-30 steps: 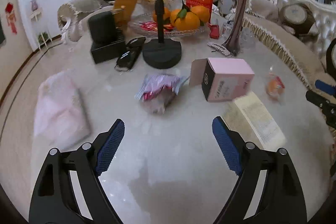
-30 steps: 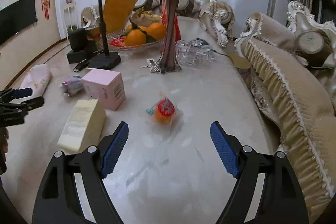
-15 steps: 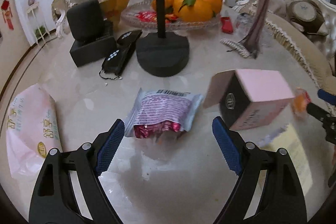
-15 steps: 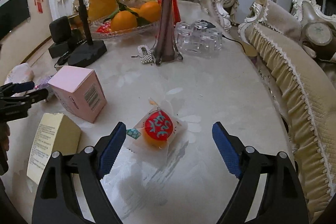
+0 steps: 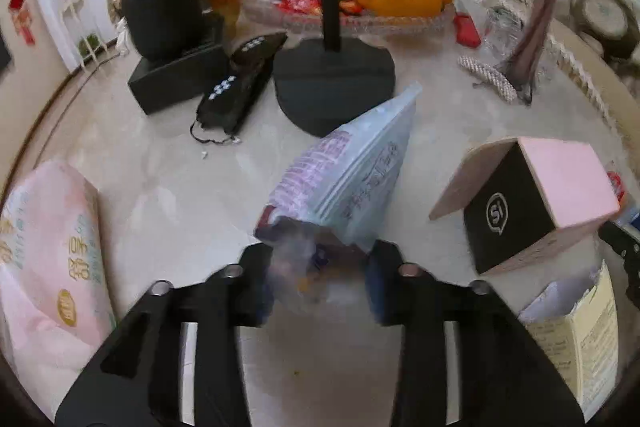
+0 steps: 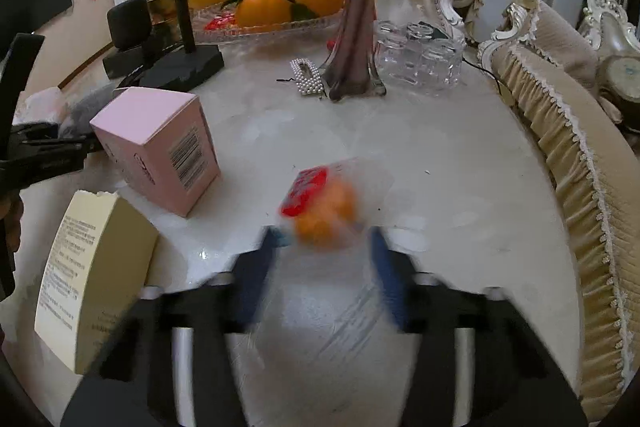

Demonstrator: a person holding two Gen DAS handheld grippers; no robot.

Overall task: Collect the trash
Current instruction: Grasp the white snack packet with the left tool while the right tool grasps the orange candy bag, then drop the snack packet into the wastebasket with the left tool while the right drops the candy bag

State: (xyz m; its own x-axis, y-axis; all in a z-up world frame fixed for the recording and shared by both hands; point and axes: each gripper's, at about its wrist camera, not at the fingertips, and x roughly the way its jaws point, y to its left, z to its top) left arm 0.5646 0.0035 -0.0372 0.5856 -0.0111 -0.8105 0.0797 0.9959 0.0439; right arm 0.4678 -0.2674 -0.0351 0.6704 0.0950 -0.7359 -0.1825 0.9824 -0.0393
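1. Left hand-held gripper (image 5: 318, 269): fingers drawn in on the near end of a purple-and-white snack bag (image 5: 344, 183). The bag stood tilted up and away toward the far right, its far corner in front of the black stand base (image 5: 334, 83); whether its near end touched the table (image 5: 168, 187) could not be told through blur. Pinching one end looked chosen so the limp bag would hang from the grip.

2. Right hand-held gripper (image 6: 324, 247): blue pads close against a clear wrapper with an orange-and-red sweet (image 6: 324, 205) inside. Motion blur hid the contact itself, so the grip was judged closed on the wrapper, not confirmed. The wrapper sat at the near middle of the table, right of the pink box.

3. Pink box (image 5: 536, 199): on the table, flap open at its left end, between the two grippers' items; probably further trash, untouched.

4. Torn cream carton (image 6: 92, 275): near left in the right view, just beside the pink box, top ragged; likely also trash.

5. Pink tissue pack (image 5: 52, 259): near left edge, well apart from the bag.

6. Not for collection, by judgement: fruit dish with oranges (image 6: 276, 7), vase (image 6: 356, 27), pearl hair clip (image 6: 306, 75), remote (image 5: 240, 83), all kept at the far side.

No bin showed in either view.
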